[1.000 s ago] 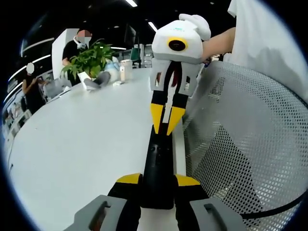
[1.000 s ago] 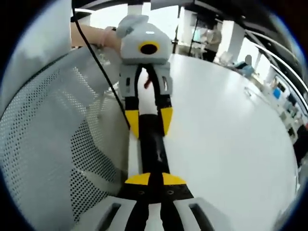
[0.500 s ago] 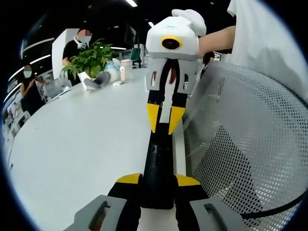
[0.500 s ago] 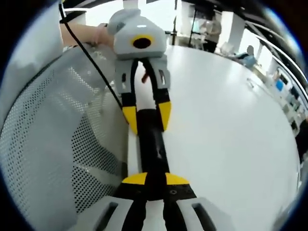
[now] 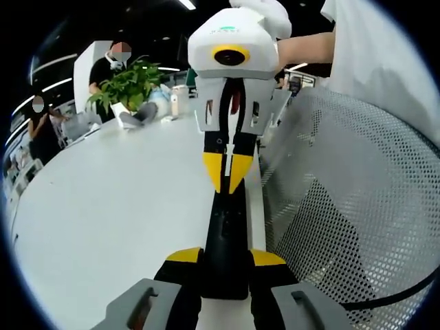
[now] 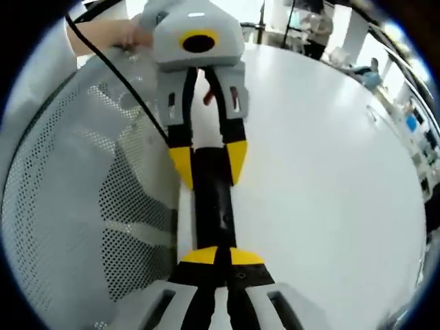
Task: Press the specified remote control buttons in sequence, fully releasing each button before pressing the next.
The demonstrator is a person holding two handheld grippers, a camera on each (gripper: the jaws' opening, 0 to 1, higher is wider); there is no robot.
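The white table (image 5: pixel 117 206) carries the work, with a perforated mesh chair back (image 5: pixel 357 206) beside its near edge; a potted plant (image 5: pixel 127 86) stands at the far side, well apart. The black remote control (image 5: pixel 225 237) lies flat near the table edge, its long axis running straight from one gripper to the other. The left gripper (image 5: pixel 225 258) has its yellow-tipped jaws narrowed onto the near end of the remote, one jaw on each long side, holding it steady. The right gripper (image 5: pixel 226 175) stands over the far end with its tips drawn nearly together, pointing down onto the remote's upper face; whether they touch a button cannot be told. In the right gripper view the same remote (image 6: pixel 212 206) runs forward from the right gripper (image 6: pixel 217 256), whose tips sit closed above it, to the left gripper's (image 6: pixel 207 165) jaws astride the far end. The pressing move, in my judgement, falls to the right gripper, directly above the button face. A small green mark on the right gripper's housing is unreadable; no lettering on the remote can be made out.
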